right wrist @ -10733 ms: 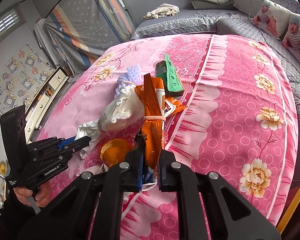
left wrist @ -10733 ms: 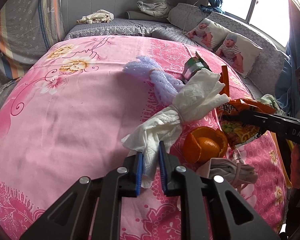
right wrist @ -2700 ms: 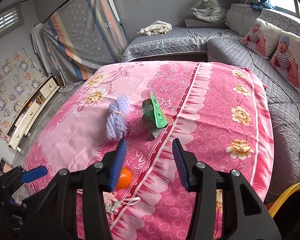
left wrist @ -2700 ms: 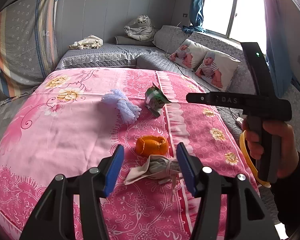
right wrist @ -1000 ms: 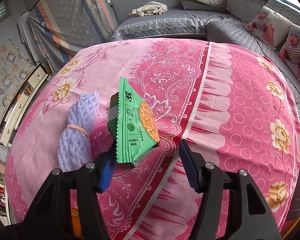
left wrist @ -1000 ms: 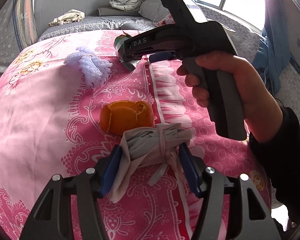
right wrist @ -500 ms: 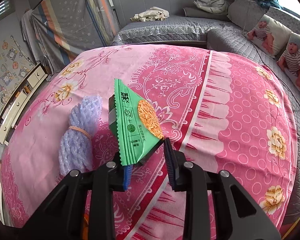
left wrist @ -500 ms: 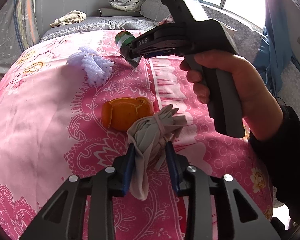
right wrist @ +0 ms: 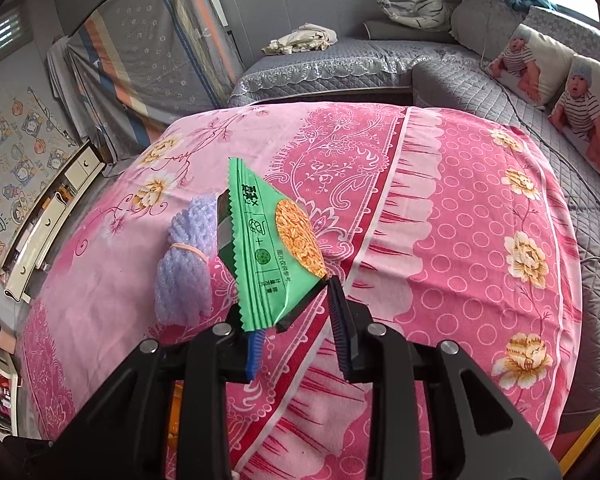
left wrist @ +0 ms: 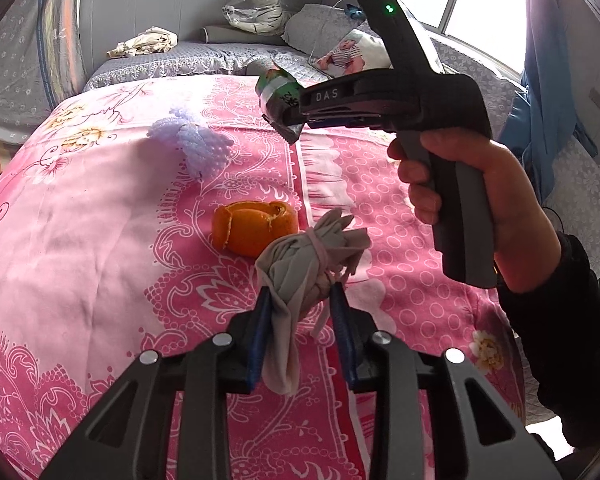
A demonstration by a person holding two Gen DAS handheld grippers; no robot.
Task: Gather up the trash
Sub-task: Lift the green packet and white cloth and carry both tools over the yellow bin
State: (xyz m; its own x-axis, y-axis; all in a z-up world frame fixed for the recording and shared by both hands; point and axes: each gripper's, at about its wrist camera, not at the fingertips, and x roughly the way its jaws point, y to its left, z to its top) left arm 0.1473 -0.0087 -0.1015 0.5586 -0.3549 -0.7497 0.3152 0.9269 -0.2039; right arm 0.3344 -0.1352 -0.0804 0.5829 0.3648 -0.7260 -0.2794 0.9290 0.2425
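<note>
Now left hand-held gripper [left wrist: 300, 320] clamping grey cloth bundle [left wrist: 304, 264], right hand-held gripper [right wrist: 294, 320] green wrapper [right wrist: 272, 256]

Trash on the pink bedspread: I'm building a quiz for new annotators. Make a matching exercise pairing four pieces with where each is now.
Things:
1. green wrapper
2. grey cloth bundle
3. orange peel
4. purple foam net

Places:
A. lying on the bedspread, nearest the cloth bundle
B. between the left gripper fingers
C. on the bedspread, tied with a rubber band
D. between the right gripper fingers

Pairs: 1-D, 2-B, 3-A, 4-C
</note>
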